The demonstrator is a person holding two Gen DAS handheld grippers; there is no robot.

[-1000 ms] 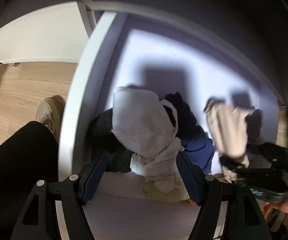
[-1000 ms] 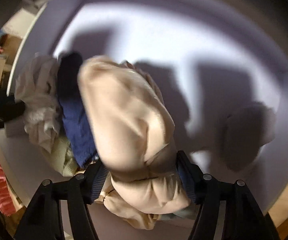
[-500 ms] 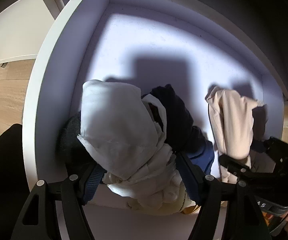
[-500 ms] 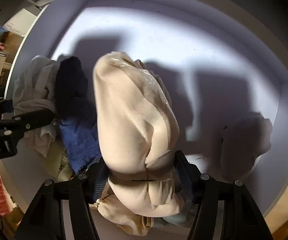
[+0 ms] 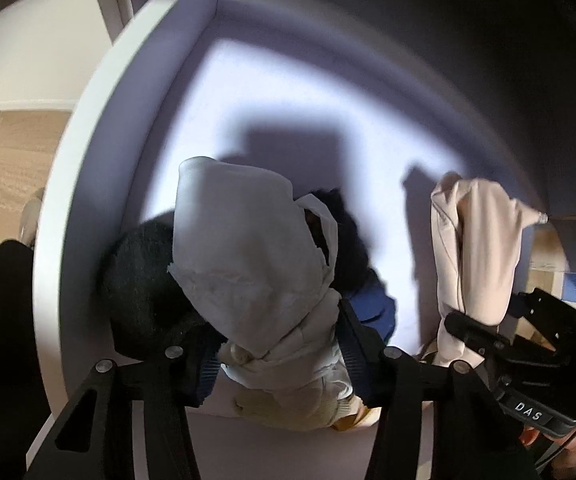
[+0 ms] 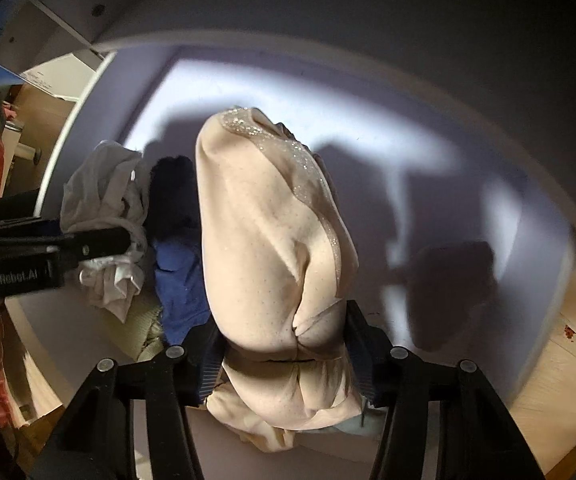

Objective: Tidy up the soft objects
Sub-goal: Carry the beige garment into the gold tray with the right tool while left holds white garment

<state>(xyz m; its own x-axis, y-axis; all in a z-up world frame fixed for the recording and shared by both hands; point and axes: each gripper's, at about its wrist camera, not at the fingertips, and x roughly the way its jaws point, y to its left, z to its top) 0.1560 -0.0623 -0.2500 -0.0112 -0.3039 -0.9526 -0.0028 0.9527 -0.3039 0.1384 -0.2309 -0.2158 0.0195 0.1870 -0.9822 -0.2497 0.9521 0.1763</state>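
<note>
White shelf [image 5: 87, 184], gripper labels "DAS" [image 5: 528, 417], "GenRobot.AI" (blurred) [image 6: 9, 281]

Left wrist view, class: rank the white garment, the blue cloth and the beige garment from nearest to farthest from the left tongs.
1. White garment: between the left tongs, whose jaws are closing on it.
2. Blue cloth: just right of the right finger.
3. Beige garment: far right, in the right tongs.

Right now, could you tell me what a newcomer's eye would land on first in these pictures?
First, the beige garment, with a glittery strip along its edge, bunched between the pads of the right tool, whose jaws are closing. Next, the white garment pinched in the left tool, also closing. Both hang over a pale drawer, above dark and blue clothes.
</note>
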